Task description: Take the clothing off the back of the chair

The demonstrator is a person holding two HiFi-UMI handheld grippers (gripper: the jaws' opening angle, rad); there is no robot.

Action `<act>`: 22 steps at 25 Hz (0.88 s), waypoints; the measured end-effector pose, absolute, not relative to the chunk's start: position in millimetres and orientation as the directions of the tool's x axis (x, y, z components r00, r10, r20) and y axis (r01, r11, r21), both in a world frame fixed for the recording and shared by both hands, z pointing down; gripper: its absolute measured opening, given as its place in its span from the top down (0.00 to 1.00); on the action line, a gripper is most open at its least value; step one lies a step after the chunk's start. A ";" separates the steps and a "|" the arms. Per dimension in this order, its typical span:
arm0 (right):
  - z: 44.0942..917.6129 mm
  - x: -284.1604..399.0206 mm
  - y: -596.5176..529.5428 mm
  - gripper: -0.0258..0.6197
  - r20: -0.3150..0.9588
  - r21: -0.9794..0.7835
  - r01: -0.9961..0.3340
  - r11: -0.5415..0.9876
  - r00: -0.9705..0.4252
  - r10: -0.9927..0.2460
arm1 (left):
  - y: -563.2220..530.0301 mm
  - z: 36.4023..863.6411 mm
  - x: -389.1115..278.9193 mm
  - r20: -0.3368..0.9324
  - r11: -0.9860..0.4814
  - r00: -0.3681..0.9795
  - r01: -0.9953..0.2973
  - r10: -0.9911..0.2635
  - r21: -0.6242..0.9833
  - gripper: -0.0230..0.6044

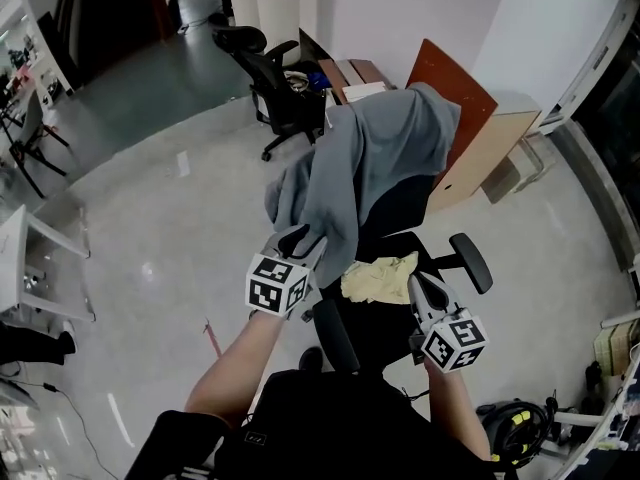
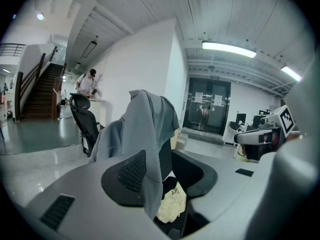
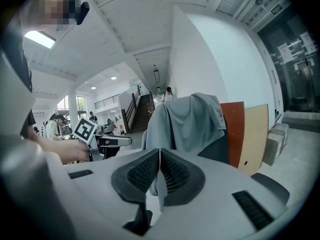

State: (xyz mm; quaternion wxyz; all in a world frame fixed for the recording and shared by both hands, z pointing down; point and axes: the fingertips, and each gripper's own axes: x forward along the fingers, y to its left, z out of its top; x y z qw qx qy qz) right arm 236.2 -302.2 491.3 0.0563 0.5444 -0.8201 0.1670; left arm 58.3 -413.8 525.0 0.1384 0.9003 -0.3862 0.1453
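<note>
A grey garment point(image 1: 380, 158) hangs over the back of a black office chair point(image 1: 405, 208), its lower edge falling down the chair's left side. A crumpled yellow cloth point(image 1: 378, 276) lies on the seat. My left gripper point(image 1: 296, 240) is at the garment's hanging edge. In the left gripper view it point(image 2: 162, 176) stands open, with that edge of the garment point(image 2: 145, 134) between the jaws and lying against the left pad point(image 2: 131, 171). My right gripper point(image 1: 418, 286) is beside the yellow cloth. Its jaws point(image 3: 159, 159) are shut, and the garment point(image 3: 190, 121) is ahead of them.
Armrests point(image 1: 472, 261) point(image 1: 335, 333) flank the seat. A second black office chair point(image 1: 270, 78) stands behind, next to an orange board point(image 1: 450, 73) and a wooden panel point(image 1: 490, 148). A white desk point(image 1: 40, 248) is at the left. A person point(image 2: 89, 83) stands far back near stairs point(image 2: 35, 99).
</note>
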 end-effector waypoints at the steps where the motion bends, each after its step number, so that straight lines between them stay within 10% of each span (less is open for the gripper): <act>1: 491.9 236.8 -307.7 0.94 0.270 -0.216 -0.903 0.371 -0.420 -0.866 | -417.3 526.3 59.0 0.376 -0.650 0.644 -0.749 -0.666 0.132 0.71; 22: 520.7 267.0 -362.8 0.92 0.326 -0.273 -0.847 0.457 -0.528 -0.784 | -539.0 547.1 101.9 0.461 -0.523 0.468 -0.852 -0.754 0.009 0.35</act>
